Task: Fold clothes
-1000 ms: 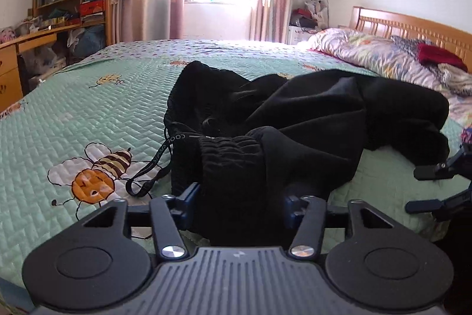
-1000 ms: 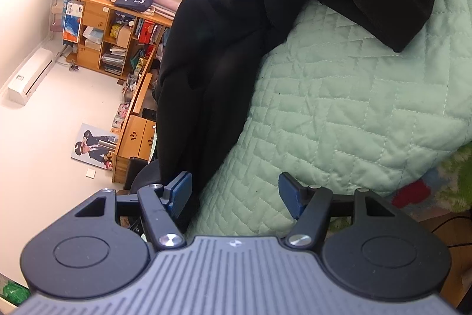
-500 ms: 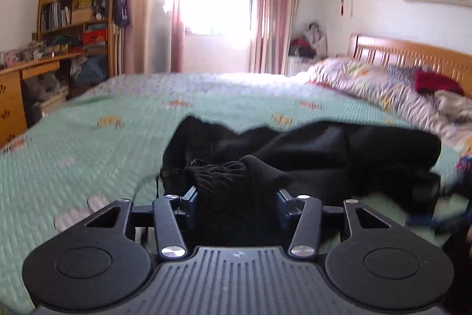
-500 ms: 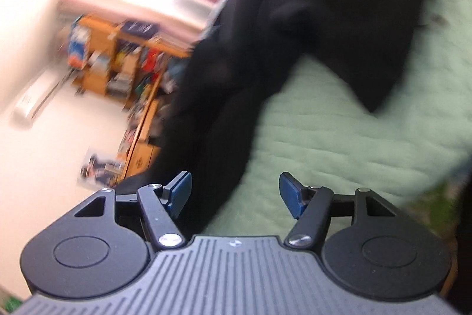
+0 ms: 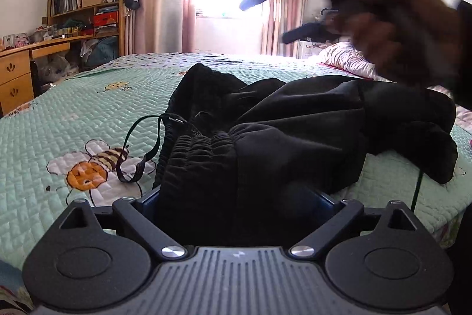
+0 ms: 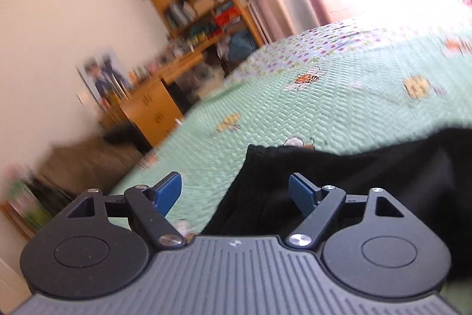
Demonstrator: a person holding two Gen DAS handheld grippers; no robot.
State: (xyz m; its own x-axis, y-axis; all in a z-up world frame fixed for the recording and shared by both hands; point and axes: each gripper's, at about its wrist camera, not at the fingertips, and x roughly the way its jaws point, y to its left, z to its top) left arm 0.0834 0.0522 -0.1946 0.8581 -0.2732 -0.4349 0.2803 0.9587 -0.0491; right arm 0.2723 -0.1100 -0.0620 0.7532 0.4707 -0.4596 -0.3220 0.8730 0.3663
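2 grippers: both spreading their jaws at this moment, and neither is clamped on cloth.
Left gripper (image 5: 236,198): 1 second ago its blue pads pinched the gathered waistband; now the jaws are opening wide and the waistband only lies loose in the gap, let go.
Right gripper (image 6: 236,191): earlier it pointed down the hanging black cloth at the bed's edge; now it is lifted, seen blurred in the left wrist view above the bed with a hand (image 5: 392,31) around it. Its jaws are opening, with nothing pressed between them.
Black trousers (image 5: 295,123): in a rumpled heap on the green quilt (image 5: 73,114), near the front edge, with the waistband (image 5: 200,158) nearest the left gripper.
Drawstring (image 5: 138,158): looped on the quilt beside the bee print (image 5: 94,167), touching it.
Meaning for the task: the garment looks dropped for a fresh grip; it is not yet flat, so no fold has likely begun.
Next need: probably 2 new holds on the waistband corners, to spread the legs.
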